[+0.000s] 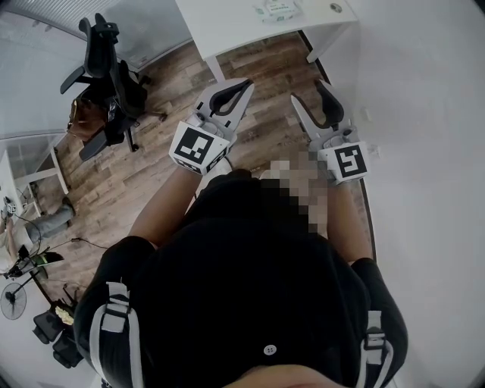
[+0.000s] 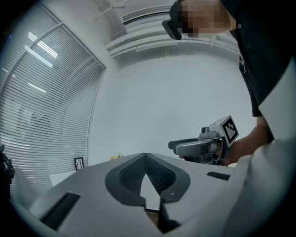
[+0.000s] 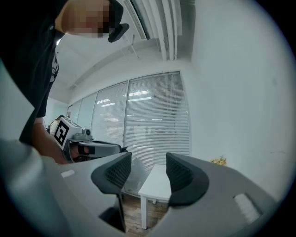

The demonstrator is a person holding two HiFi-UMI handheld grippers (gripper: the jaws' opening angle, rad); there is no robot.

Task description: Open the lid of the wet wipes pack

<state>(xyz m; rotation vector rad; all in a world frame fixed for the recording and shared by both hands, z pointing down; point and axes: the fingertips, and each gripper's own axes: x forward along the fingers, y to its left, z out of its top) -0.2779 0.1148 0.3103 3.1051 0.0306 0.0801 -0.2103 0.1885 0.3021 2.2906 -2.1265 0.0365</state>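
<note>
Wood-plank floor (image 1: pixel 144 189), white table (image 1: pixel 242 23) near white wall (image 1: pixel 424 114), black office chair (image 1: pixel 110 76), window blinds (image 3: pixel 155 120), possibly fan (image 1: pixel 13 300).

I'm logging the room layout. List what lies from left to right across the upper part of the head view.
black office chair → left tongs, shut and empty → right tongs, open and empty → white wall

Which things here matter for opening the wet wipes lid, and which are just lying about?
For the job: the pack, likely the wipes, on the white table; left gripper, jaws shut; right gripper, jaws open and empty.
Lying about: office chair; standing fan; small round thing on the table.
</note>
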